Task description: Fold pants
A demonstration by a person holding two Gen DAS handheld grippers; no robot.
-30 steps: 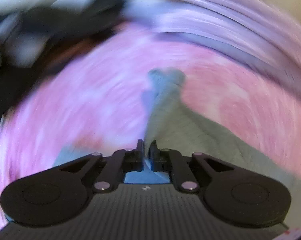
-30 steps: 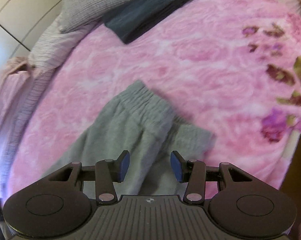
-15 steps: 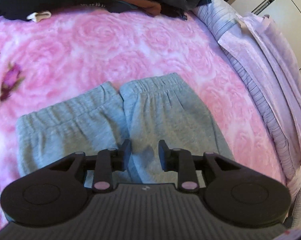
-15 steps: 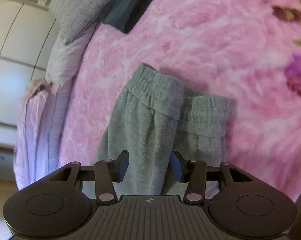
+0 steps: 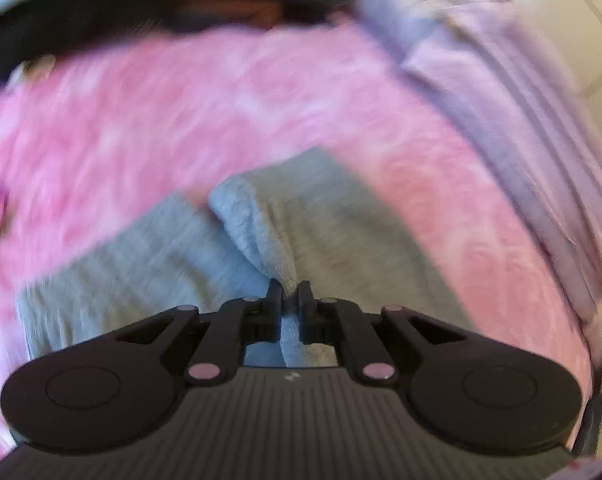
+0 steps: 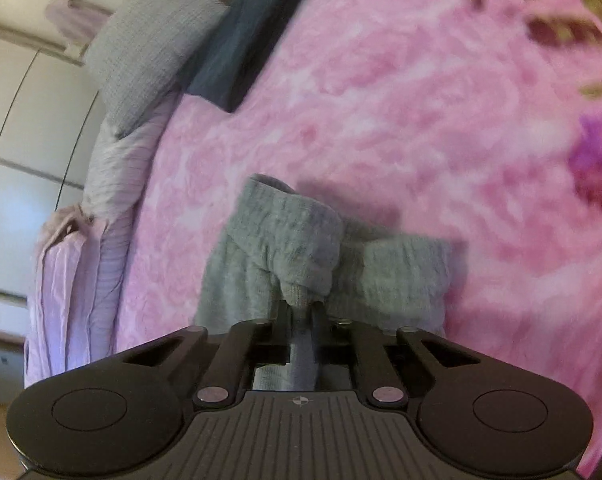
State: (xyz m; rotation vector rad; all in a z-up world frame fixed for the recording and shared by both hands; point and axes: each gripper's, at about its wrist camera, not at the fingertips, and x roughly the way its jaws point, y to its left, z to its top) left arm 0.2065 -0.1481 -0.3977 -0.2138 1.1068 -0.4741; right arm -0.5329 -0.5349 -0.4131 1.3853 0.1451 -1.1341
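Grey pants (image 6: 285,240) lie on a bed covered by a pink rose-patterned blanket (image 6: 401,100), near the edge where a pale lilac sheet (image 6: 113,208) shows beside the blanket. The two leg ends with their gathered cuffs sit side by side, and the nearer one is bunched and lifted into a soft fold.

The right tool (image 6: 302,310) has just been closing, and its jaws are now pressed together on a pinch of the grey fabric. A ridge of cloth rises from between the fingers, and a strip of it runs back through the gap toward the tool body. The cuff above the pinch curls over and stands off the blanket, throwing a shadow onto the pink behind it.

The left tool (image 5: 289,294) has also just been closing, and it too pinches the pants (image 5: 321,232). A fold of grey cloth is caught between its narrow black fingers, with more of the fabric visible in the gap behind them. This view is blurred, so the finer creases cannot be made out, but the two grey leg sections spread left and right from the pinch across the pink blanket (image 5: 221,100).

At the far side of the bed in the right view, a grey ribbed pillow (image 6: 149,48) rests against a folded dark blue garment (image 6: 245,52), well apart from the pants. In the left view a heap of dark clothing (image 5: 113,4) lies along the far edge of the blanket. Pale cupboard doors (image 6: 25,128) stand beyond the lilac sheet.
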